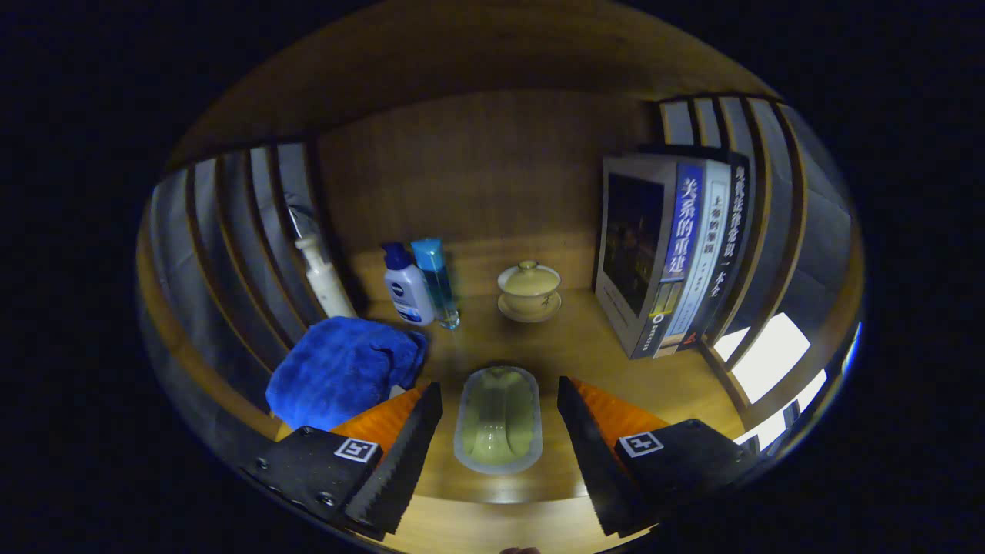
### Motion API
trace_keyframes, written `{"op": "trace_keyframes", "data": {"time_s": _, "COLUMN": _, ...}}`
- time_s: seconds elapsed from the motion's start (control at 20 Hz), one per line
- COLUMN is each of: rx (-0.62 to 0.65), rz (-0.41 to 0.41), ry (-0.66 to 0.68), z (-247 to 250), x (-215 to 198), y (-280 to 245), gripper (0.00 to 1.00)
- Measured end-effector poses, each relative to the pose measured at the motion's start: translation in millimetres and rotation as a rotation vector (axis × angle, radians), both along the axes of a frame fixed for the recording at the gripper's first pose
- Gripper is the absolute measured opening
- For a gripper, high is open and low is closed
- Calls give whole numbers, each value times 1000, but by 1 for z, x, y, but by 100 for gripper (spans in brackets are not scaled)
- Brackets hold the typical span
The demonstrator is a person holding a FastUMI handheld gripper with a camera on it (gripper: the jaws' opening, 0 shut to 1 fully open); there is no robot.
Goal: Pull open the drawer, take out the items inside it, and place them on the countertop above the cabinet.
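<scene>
A pale green oblong soap dish with a clear rim (498, 419) lies on the wooden countertop (585, 346), between my two fingers without touching either. My gripper (500, 400) is open, its fingers wide apart on either side of the dish. A blue folded towel (344, 371) lies on the countertop just ahead of the left finger. Beyond the fingers stand a white bottle with a blue cap (407, 286), a slim blue-capped tube (435, 278) and a lidded beige tea bowl on a saucer (529, 291).
Upright books (677, 254) stand at the right against a slatted side wall (769, 231). A white pump bottle (323, 277) leans by the slatted left wall. A wooden back panel (477, 169) closes the shelf behind. The countertop's front edge (492, 500) curves just under the fingers.
</scene>
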State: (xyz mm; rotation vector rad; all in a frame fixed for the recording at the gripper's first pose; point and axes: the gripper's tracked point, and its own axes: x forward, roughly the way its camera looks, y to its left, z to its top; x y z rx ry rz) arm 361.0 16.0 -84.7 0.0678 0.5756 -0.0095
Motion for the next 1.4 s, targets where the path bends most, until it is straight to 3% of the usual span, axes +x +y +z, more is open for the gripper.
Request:
{"op": "trace_keyframes", "data": {"time_s": 0.2, "rx": 46, "rz": 50, "ry": -52, "z": 26, "x": -50, "y": -11, "gripper": 98}}
{"op": "trace_keyframes", "data": {"time_s": 0.45, "rx": -39, "rz": 19, "ry": -171, "z": 55, "x": -114, "y": -47, "gripper": 97}}
{"op": "trace_keyframes", "data": {"time_s": 0.7, "rx": 22, "rz": 83, "ry": -219, "z": 63, "x": -182, "y": -17, "gripper": 97}}
{"op": "trace_keyframes", "data": {"time_s": 0.9, "rx": 102, "rz": 105, "ry": -280, "z": 61, "x": -212, "y": 15, "gripper": 97}}
{"op": "trace_keyframes", "data": {"time_s": 1.0, "rx": 124, "rz": 110, "ry": -313, "z": 52, "x": -222, "y": 31, "gripper": 97}}
{"op": "trace_keyframes", "data": {"time_s": 1.4, "rx": 2, "rz": 90, "ry": -329, "z": -30, "x": -280, "y": 49, "gripper": 98}}
